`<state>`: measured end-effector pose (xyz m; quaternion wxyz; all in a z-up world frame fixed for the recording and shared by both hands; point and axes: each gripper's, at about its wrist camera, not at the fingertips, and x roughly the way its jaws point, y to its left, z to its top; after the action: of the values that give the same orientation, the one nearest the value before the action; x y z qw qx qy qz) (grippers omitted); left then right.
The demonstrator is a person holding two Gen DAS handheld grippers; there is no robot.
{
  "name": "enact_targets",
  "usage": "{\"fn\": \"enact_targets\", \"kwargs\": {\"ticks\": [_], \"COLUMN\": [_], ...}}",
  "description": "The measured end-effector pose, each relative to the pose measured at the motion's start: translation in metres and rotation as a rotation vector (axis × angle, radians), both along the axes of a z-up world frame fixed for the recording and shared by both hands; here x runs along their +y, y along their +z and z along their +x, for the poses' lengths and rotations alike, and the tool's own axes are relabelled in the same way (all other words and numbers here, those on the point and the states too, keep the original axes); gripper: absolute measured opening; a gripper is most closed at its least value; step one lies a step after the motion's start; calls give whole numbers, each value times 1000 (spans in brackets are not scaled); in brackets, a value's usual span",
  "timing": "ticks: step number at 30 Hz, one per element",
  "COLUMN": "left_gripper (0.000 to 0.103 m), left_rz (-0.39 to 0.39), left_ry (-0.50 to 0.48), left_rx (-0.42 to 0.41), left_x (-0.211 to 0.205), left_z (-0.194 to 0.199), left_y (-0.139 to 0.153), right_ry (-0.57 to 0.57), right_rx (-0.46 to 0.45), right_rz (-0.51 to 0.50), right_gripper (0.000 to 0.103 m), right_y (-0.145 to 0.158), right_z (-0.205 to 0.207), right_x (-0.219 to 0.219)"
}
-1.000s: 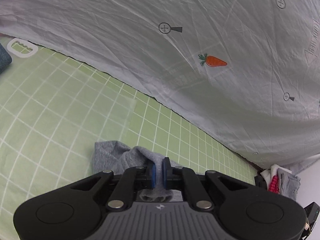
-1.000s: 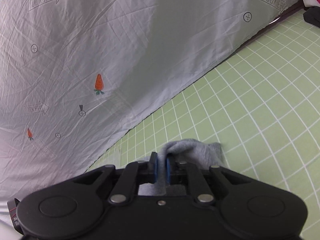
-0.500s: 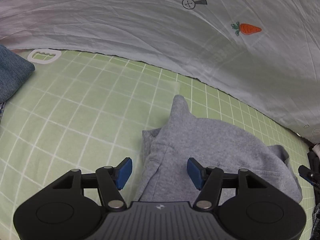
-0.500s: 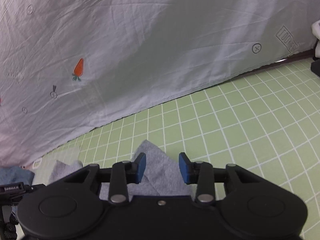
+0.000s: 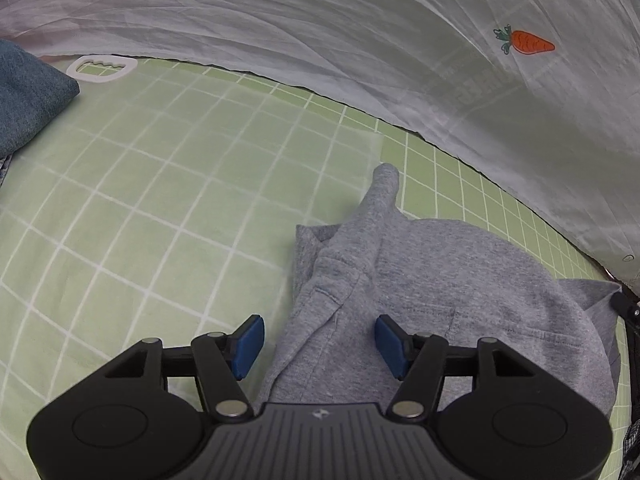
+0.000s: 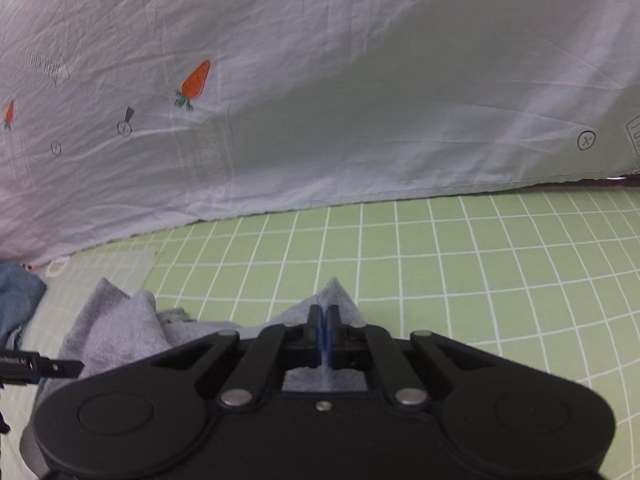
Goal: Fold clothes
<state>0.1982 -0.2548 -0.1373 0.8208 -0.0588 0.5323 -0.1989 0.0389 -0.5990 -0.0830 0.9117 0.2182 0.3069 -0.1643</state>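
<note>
The gray clothes (image 5: 440,300) lie bunched on the green checked sheet (image 5: 160,200). The left gripper (image 5: 320,344) hangs over them with its blue pads spread wide, touching nothing. The right gripper (image 6: 323,334) is pressed together, pinching a corner of the gray cloth. A white sheet with carrots (image 6: 320,80) hangs behind. Blue jeans (image 5: 24,96) lie off to the side, near a white plastic ring (image 5: 102,68).

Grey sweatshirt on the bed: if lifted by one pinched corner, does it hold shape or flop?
Likely flops: the grey sweatshirt lies in soft folds and bunches. Its fleece looks thick, so probably weighty for cloth. The right gripper is shut on a peaked corner, so grip seems fine.
</note>
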Motion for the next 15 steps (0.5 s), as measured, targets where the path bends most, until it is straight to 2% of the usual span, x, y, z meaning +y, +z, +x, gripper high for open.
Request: {"fn": "enact_targets", "kwargs": {"ticks": [1,5,9,11,12,13,15], "left_gripper": [63,63,62,62,62,62,62], "left_rz": [0,-5,-9,-6,-3,2,0], "left_ry": [1,8,29,29,23,11,-11], "left_rx": [1,-1,-11,-36,-56,-69,-73], "left_x": [0,3,6,5,3,0,-6], "left_z": [0,0,0,0,1,3,11], "left_y": [-1,-4,0,4,8,10,9], "right_ry": [-48,-284,-357,-330,-299,-267,-188], "right_rx": [-53,-159,-44,-42,-35,-28,1], "right_rz": [32,186,156,165,156,147,138], "right_gripper": [2,0,7,21,32,38,39], "right_y": [8,5,-4,-6,-7,-8,-11], "right_z": [-5,-30,-35,-40,-41,-42,-38], "right_x": [-13,-63,-77,-72,-66,-60,-48]}}
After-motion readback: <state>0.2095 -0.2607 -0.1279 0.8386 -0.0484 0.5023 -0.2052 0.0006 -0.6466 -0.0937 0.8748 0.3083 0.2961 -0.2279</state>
